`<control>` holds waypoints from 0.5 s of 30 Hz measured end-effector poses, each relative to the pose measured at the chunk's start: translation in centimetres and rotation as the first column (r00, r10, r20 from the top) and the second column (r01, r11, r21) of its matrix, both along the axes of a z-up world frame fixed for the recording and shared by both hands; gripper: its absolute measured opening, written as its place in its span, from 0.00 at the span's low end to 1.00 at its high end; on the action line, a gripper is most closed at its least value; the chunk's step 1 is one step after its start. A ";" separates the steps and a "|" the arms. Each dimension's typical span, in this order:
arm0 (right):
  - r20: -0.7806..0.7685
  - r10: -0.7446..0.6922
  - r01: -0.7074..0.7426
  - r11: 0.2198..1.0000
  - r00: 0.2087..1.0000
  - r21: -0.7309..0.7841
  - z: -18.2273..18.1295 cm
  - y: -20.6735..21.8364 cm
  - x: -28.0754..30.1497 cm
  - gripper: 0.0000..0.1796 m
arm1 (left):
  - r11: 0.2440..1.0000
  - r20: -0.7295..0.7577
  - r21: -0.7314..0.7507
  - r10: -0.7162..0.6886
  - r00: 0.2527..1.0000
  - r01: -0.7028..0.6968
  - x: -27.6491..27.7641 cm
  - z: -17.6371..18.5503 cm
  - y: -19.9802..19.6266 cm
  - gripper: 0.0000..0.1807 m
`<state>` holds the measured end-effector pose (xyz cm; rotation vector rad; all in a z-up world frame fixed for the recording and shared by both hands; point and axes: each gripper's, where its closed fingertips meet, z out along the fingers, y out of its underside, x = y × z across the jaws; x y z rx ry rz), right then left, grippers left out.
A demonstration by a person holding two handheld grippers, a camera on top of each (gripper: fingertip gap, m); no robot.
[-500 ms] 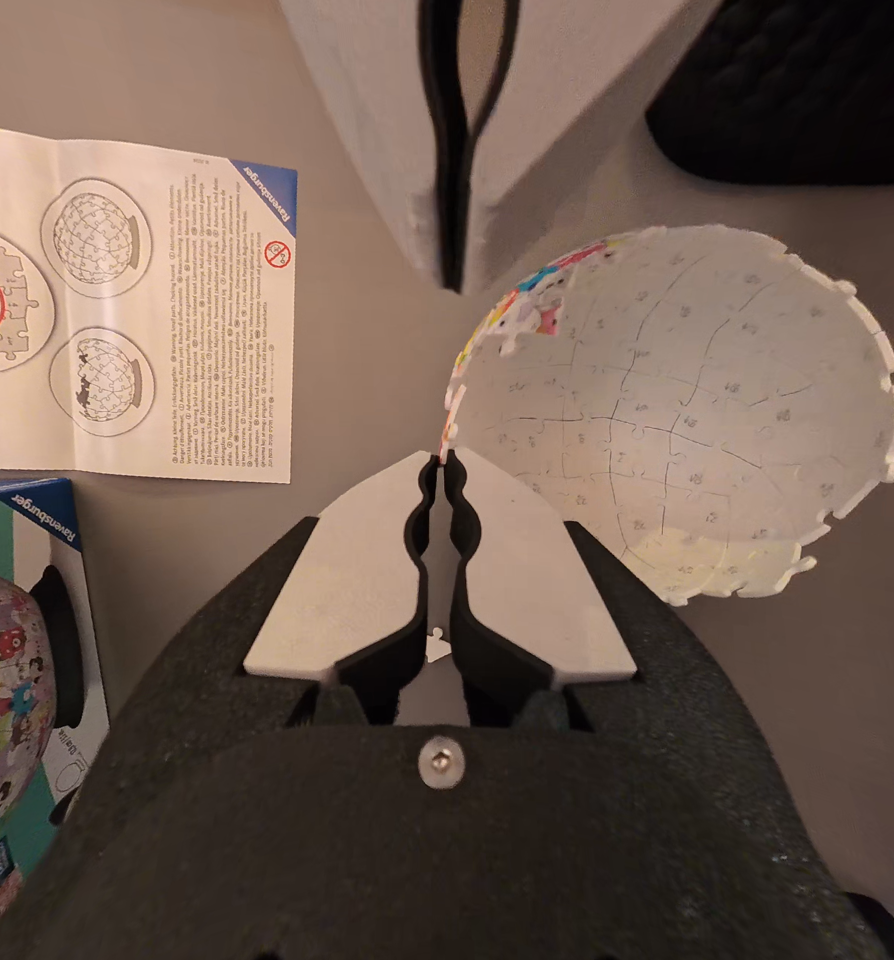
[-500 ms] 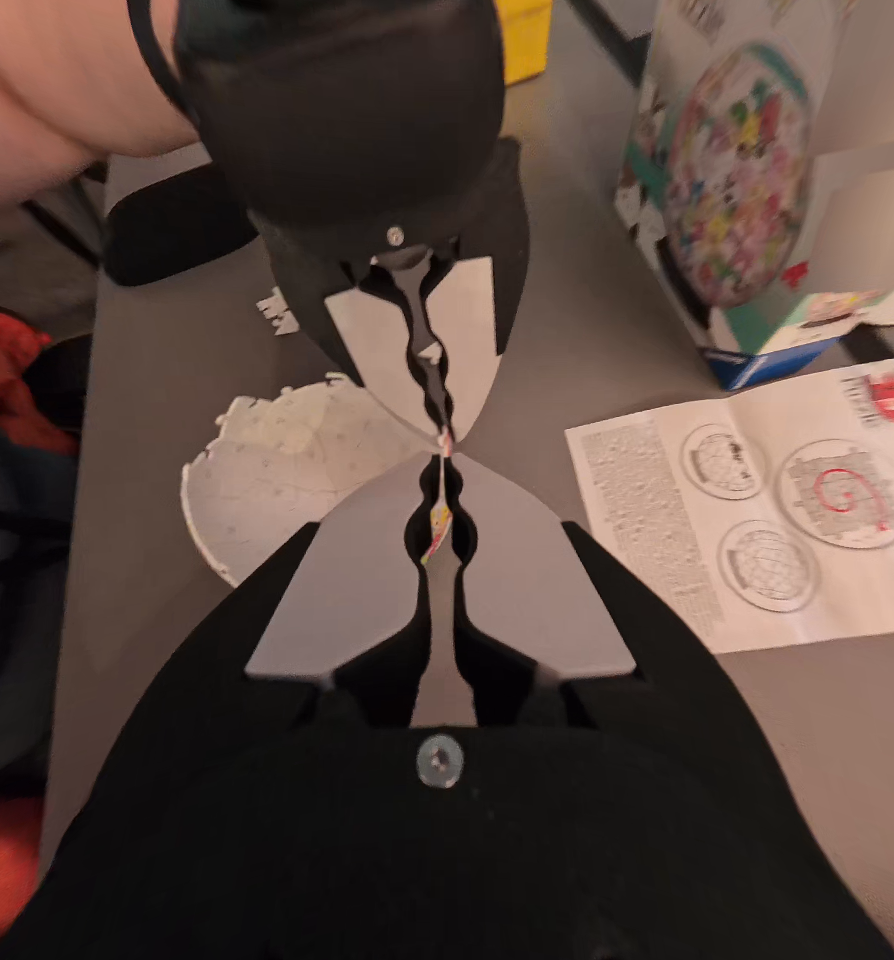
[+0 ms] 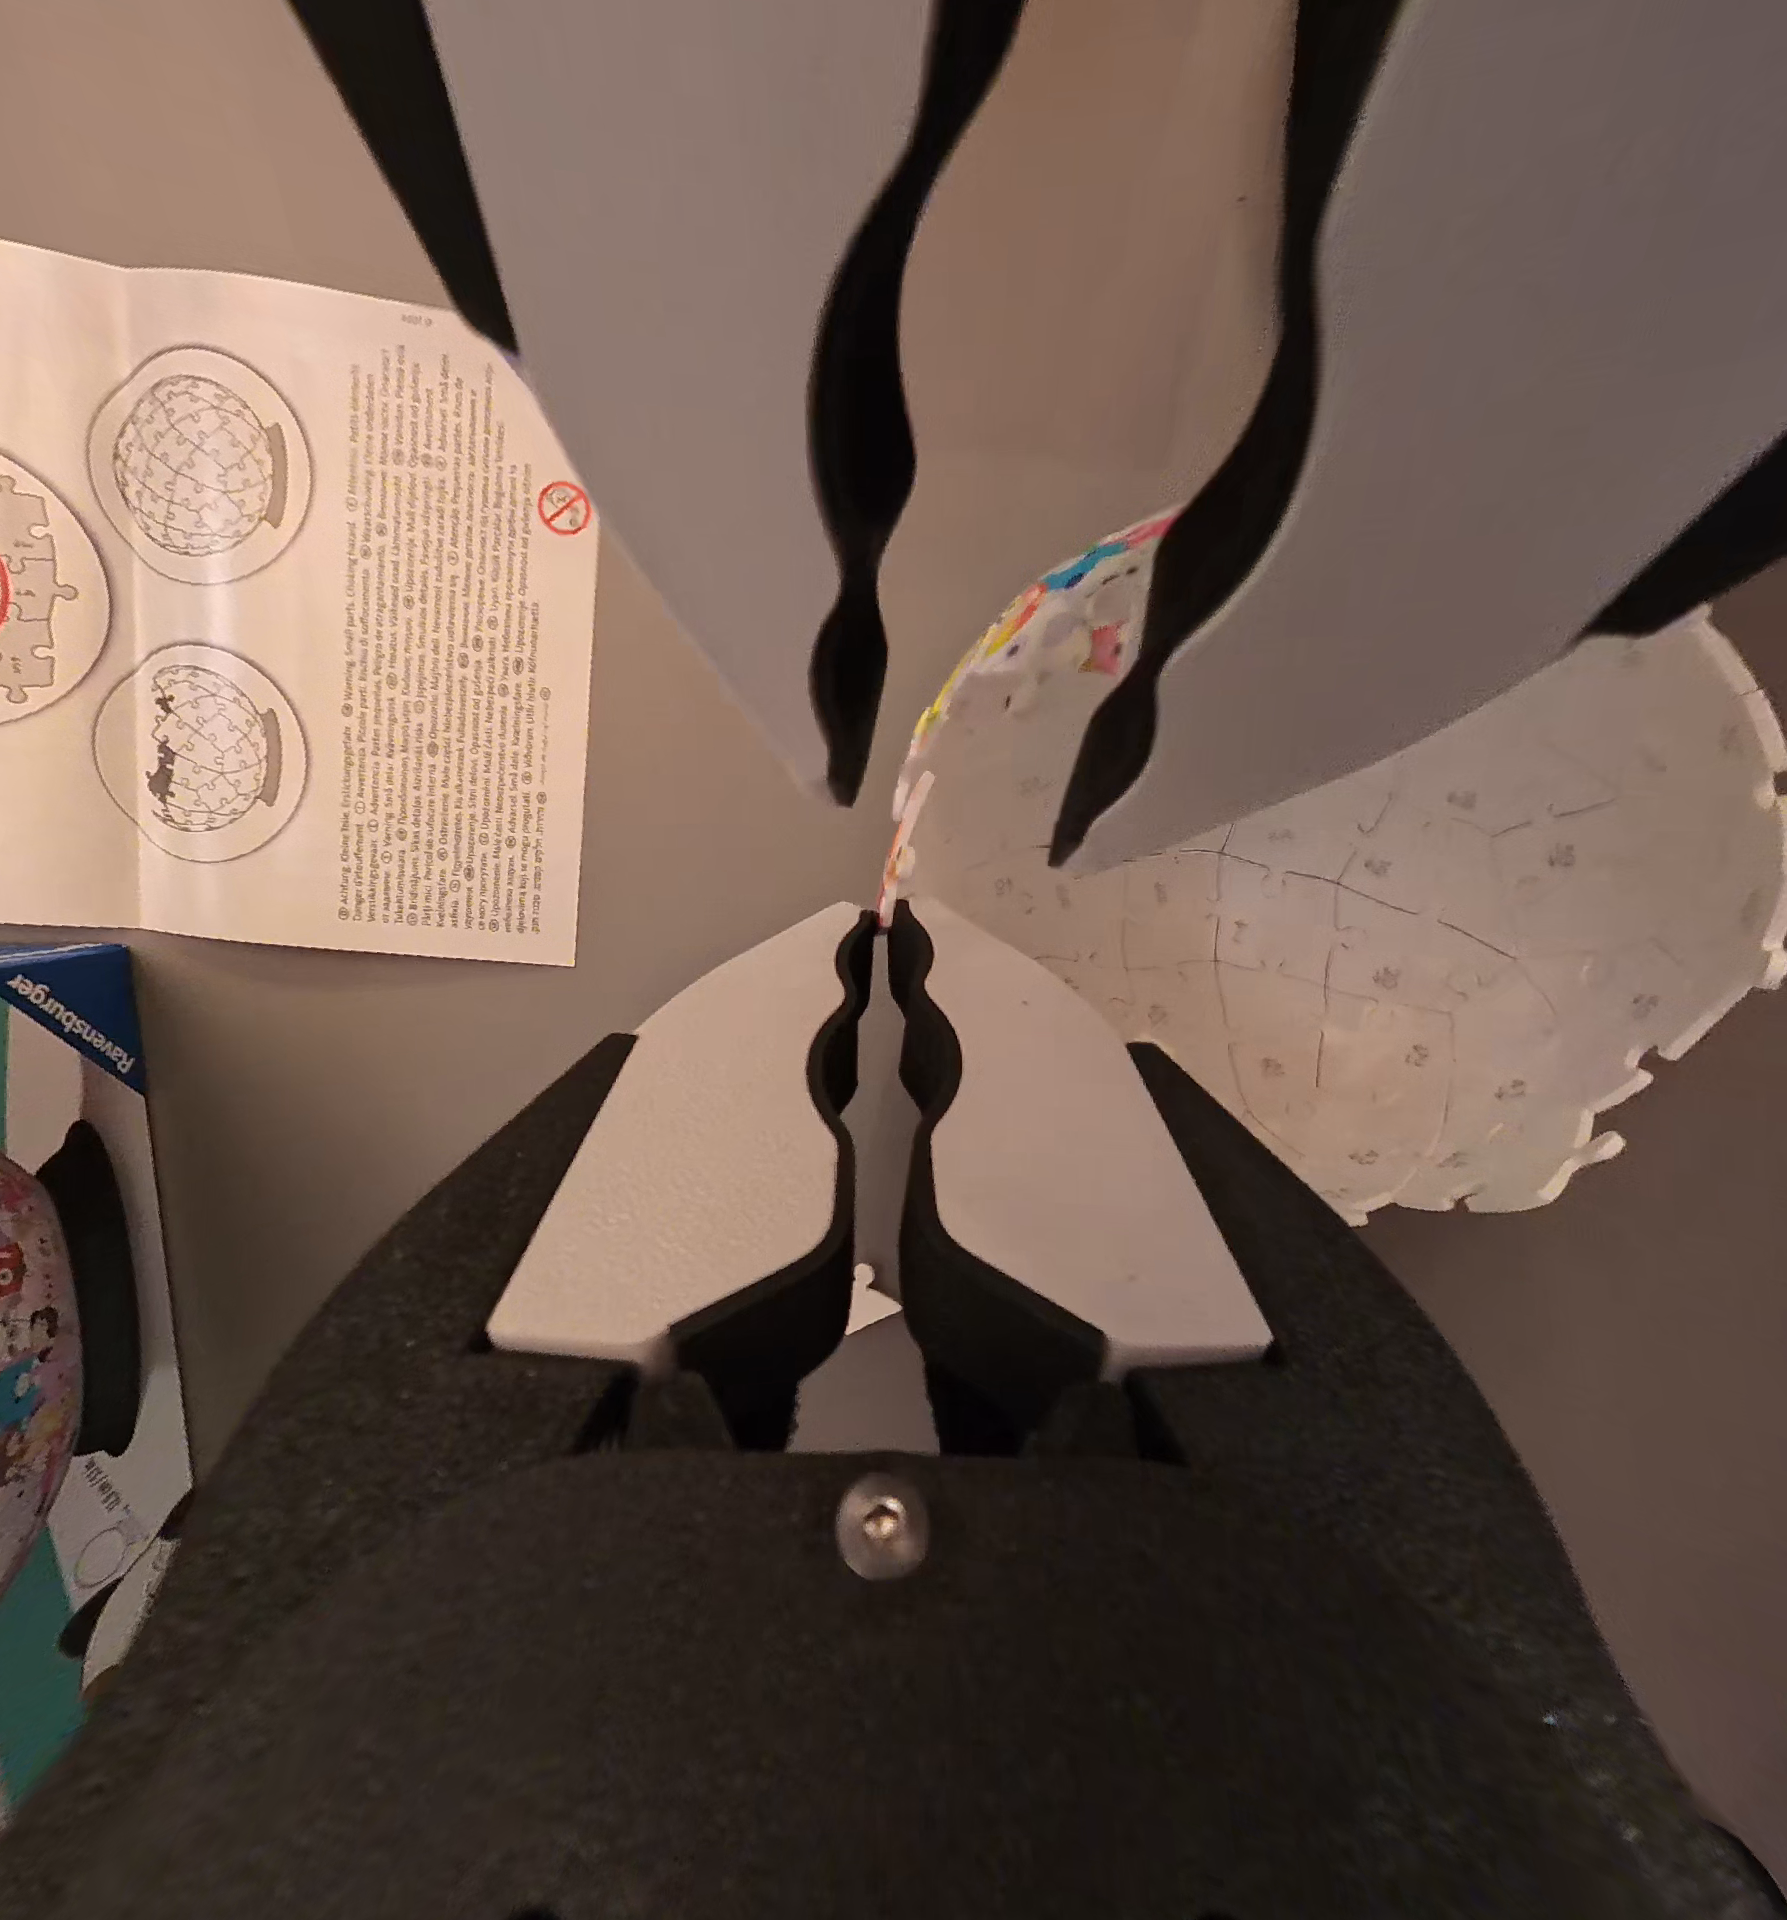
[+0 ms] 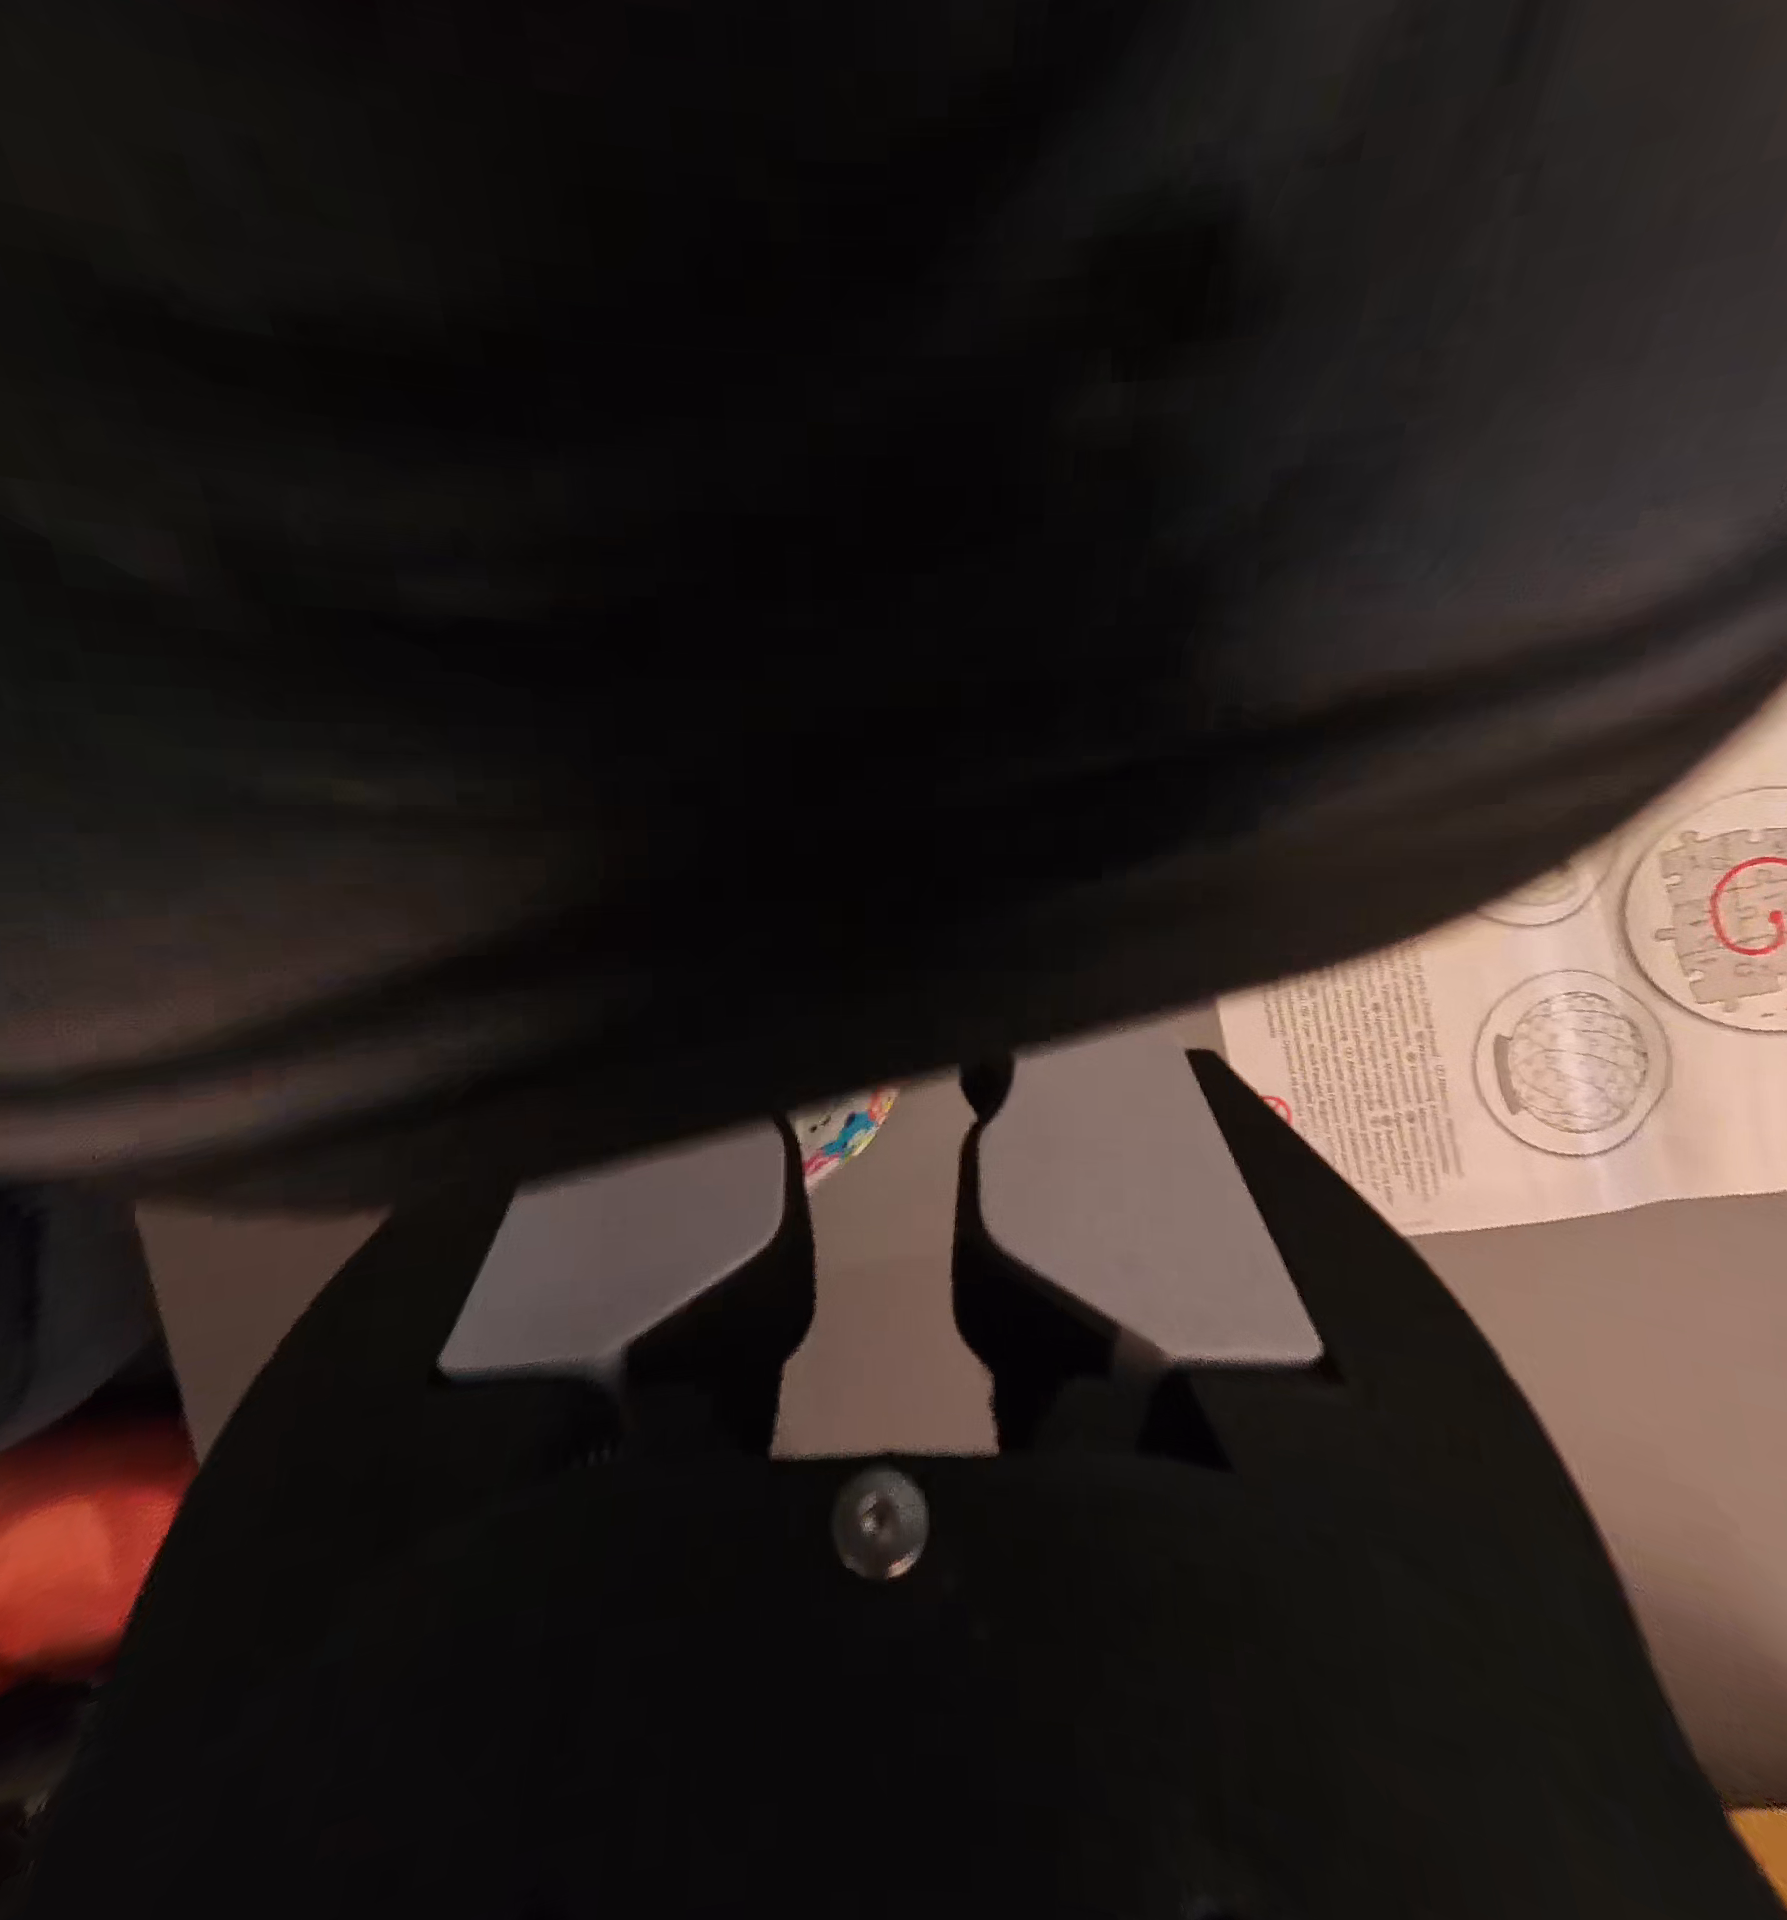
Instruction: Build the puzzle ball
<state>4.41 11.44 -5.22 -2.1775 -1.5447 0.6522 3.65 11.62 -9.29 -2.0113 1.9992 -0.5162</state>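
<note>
While the left gripper (image 3: 881, 914) pinches the rim of the half-built puzzle ball (image 3: 1408, 997) between its pressed-together tips, the right gripper (image 3: 951, 826) comes in from the opposite side with its jaws spread, one finger outside the shell's rim and the other over its white inner side. The shell tilts on the grey table (image 3: 743, 166), its hollow facing the left wrist camera and a strip of coloured print showing along its upper edge. Left of the ball lies the unfolded instruction sheet (image 3: 276, 644); the puzzle box (image 3: 27, 1247) stands just below that sheet. A dark blurred mass fills most of the right wrist view.
</note>
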 end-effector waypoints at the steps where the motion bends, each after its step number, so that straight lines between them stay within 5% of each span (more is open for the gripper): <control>1: 0.008 0.000 0.000 1.000 1.000 -0.012 -0.2 0.1 0.1 0.15 | 1.000 0.003 0.000 0.000 1.000 0.000 0.0 0.0 0.0 0.01; 15: -0.047 0.240 -0.239 0.971 0.970 0.032 -1.4 0.8 0.4 0.07 | 0.999 0.017 -0.018 0.034 0.999 -0.034 -0.1 -0.2 0.0 0.01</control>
